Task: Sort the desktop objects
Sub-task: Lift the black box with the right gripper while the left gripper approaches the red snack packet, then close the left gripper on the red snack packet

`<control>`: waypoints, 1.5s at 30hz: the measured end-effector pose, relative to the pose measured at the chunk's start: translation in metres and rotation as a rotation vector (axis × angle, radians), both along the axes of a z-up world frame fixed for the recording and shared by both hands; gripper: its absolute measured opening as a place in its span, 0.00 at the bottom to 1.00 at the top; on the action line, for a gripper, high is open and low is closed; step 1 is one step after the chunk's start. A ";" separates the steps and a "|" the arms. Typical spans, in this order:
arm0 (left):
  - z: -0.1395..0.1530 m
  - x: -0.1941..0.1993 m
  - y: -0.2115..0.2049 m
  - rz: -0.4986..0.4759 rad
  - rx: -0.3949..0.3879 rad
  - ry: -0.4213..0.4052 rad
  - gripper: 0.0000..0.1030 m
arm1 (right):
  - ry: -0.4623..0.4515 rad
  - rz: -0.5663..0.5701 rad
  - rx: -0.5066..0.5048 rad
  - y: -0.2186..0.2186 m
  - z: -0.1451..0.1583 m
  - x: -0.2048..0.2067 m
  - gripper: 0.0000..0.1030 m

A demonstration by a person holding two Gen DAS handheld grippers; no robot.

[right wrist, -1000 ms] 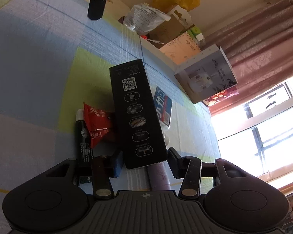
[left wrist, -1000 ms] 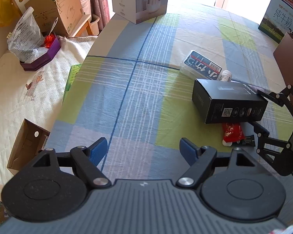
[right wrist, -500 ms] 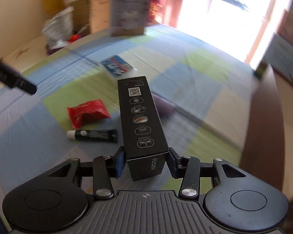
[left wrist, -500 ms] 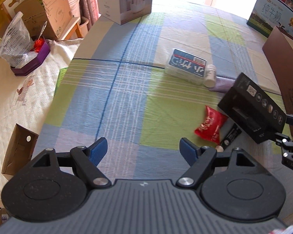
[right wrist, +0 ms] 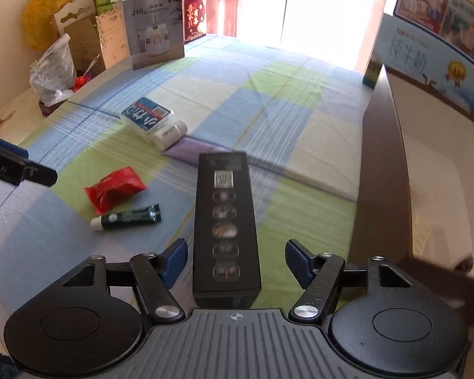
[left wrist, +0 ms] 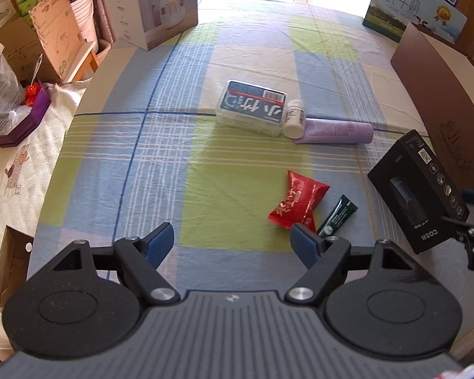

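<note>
left jaws: left gripper (left wrist: 232, 240) spread wide, nothing between the blue pads, hovering over the near part of the bench (left wrist: 237, 63) with its checked cloth
left view, near right: red snack packet (left wrist: 297, 203) lying flat, just beyond the right pad; dark green tube (left wrist: 338, 216) just right of it, touching or nearly so
left view, middle: clear box with blue label (left wrist: 252, 107) flat on the cloth; small white bottle (left wrist: 294, 118) on its side against the box's right end; lilac tube (left wrist: 335, 131) lying right of the bottle, touching it
left view, right edge: black box (left wrist: 417, 189) with the right gripper's parts at its near end; cannot tell from here if it rests on the cloth
left view, far: white humidifier box (left wrist: 159, 3) upright at far left; brown board (left wrist: 439, 101) standing along the right side
right jaws: right gripper (right wrist: 235, 263) open wide, gaps between both pads and the black box (right wrist: 226, 221), not gripping it
right view, black box: lying lengthwise between the jaws, pointing far, near end by the gripper body
right view, left: red snack packet (right wrist: 115, 188) with dark green tube (right wrist: 126, 219) just nearer than it; a left gripper finger (right wrist: 19, 167) shows at the left edge
right view, far: clear box with blue label (right wrist: 147, 115), small white bottle (right wrist: 170, 134) beside it, lilac tube (right wrist: 192, 151) beyond the black box's far end
</note>
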State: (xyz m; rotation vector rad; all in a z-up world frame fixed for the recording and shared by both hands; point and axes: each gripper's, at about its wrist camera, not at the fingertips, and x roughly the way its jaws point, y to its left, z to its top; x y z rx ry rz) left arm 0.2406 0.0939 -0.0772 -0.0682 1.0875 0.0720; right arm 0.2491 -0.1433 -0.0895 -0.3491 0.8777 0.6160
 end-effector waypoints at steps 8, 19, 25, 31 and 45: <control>-0.008 0.009 -0.009 -0.044 -0.016 0.006 0.76 | 0.010 0.039 -0.060 0.030 -0.014 0.015 0.40; -0.028 0.039 -0.032 -0.199 -0.032 0.019 0.68 | 0.028 -0.135 -0.055 0.002 -0.011 0.022 0.40; -0.046 0.058 -0.045 -0.285 -0.021 0.055 0.54 | 0.039 -0.187 -0.049 -0.007 -0.008 0.016 0.40; -0.062 0.073 -0.053 -0.347 -0.004 0.102 0.37 | 0.046 -0.210 -0.039 -0.012 -0.007 0.015 0.40; -0.055 0.061 -0.035 -0.263 -0.005 0.076 0.21 | 0.034 -0.181 -0.050 -0.007 -0.012 0.020 0.40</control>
